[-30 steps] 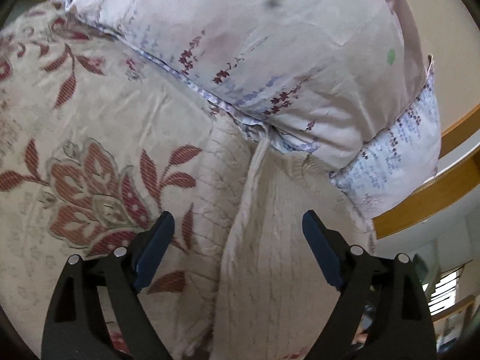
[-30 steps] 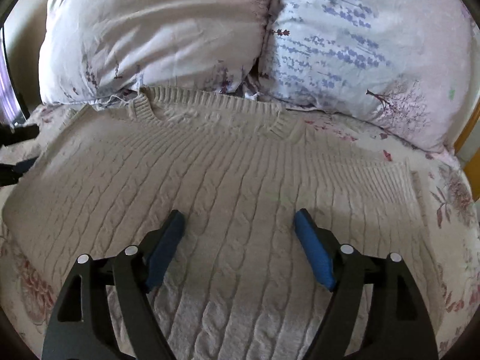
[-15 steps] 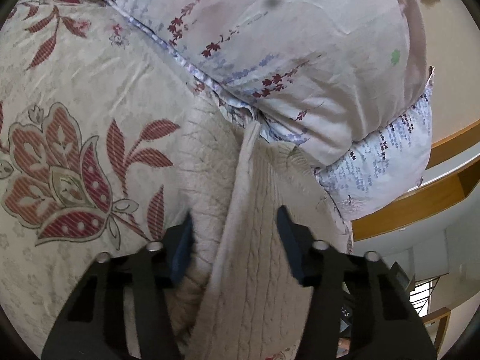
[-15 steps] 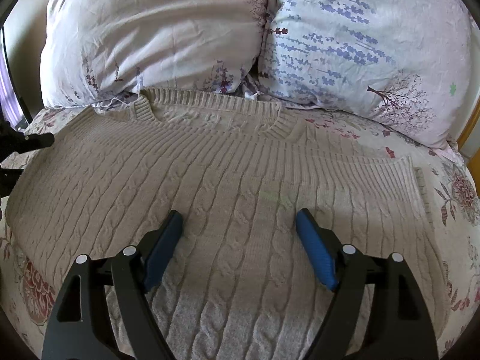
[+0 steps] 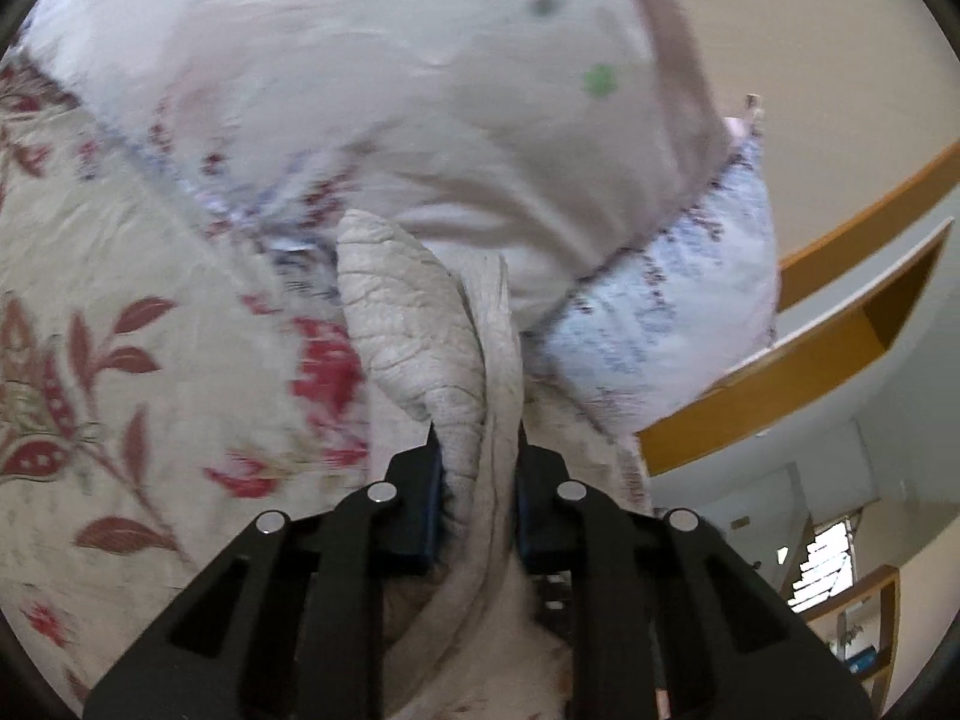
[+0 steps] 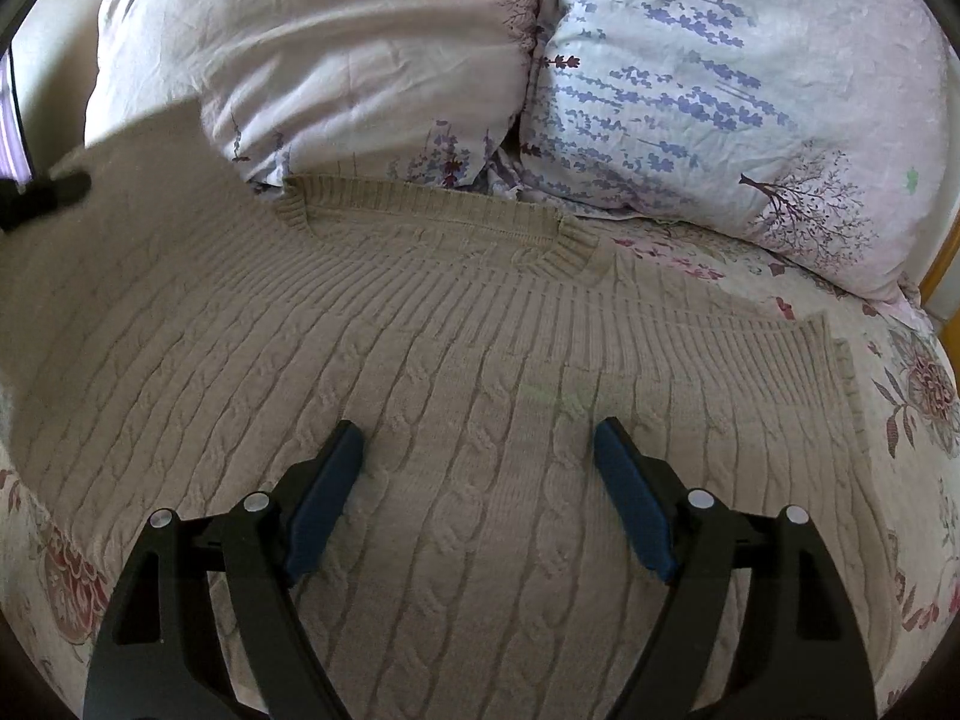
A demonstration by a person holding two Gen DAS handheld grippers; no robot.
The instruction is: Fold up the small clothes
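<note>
A floral bedspread (image 6: 918, 384) carries two pillows (image 6: 720, 90) and the beige cable-knit sweater (image 6: 450, 360), spread flat below them. The left gripper (image 5: 477, 468) pinches its lifted edge; the right gripper (image 6: 480, 474) hovers unclenched above.

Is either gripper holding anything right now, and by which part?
The left gripper is clamped on the cable-knit sweater, on a bunched fold at its edge. The right gripper is open above the sweater, holding nothing.

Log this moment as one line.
step: lift sweater edge | left tongs: shut on sweater | right tongs: open above sweater | pillows: behind collar
</note>
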